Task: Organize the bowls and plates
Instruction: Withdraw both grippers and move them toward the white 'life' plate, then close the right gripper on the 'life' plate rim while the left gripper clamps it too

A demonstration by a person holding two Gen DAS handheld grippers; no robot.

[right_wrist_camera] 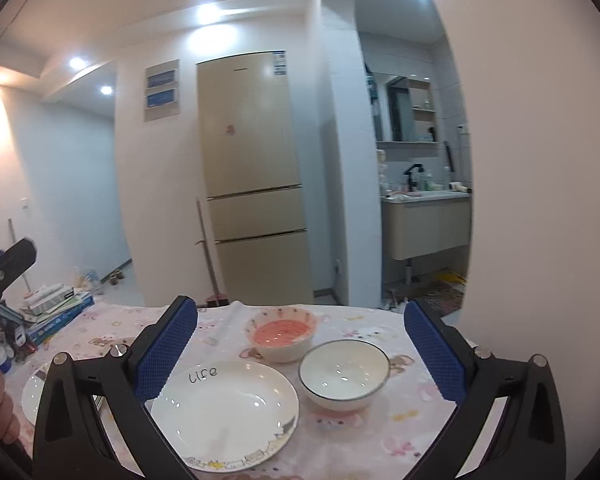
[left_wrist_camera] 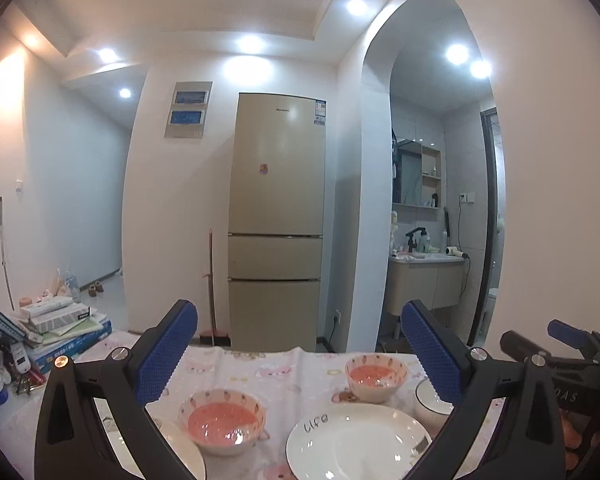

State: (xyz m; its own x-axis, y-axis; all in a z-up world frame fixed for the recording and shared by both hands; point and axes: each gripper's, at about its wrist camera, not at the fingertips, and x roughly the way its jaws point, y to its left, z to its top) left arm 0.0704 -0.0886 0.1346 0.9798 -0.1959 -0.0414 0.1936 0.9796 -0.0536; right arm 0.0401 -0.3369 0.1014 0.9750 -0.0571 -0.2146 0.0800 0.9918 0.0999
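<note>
A table with a pink cartoon cloth [left_wrist_camera: 292, 376] holds the dishes. In the left wrist view a pink-lined bowl [left_wrist_camera: 222, 420] sits near centre, a second pink-lined bowl [left_wrist_camera: 376, 376] lies farther right, a white plate marked "Life" [left_wrist_camera: 356, 440] is at lower right, and another white plate [left_wrist_camera: 184, 456] is partly hidden at lower left. A white bowl with a dark rim [right_wrist_camera: 344, 374] stands right of the "Life" plate [right_wrist_camera: 224, 412] and in front of a pink-lined bowl [right_wrist_camera: 280, 332]. My left gripper [left_wrist_camera: 300, 356] and right gripper [right_wrist_camera: 300, 356] are both open, empty, above the table.
A stack of books and boxes [left_wrist_camera: 60, 328] and small clutter sit at the table's left end. A beige fridge [left_wrist_camera: 276, 224] stands beyond the far edge, with a broom [left_wrist_camera: 212, 292] beside it. An arched doorway to a washroom [left_wrist_camera: 432, 220] is at right.
</note>
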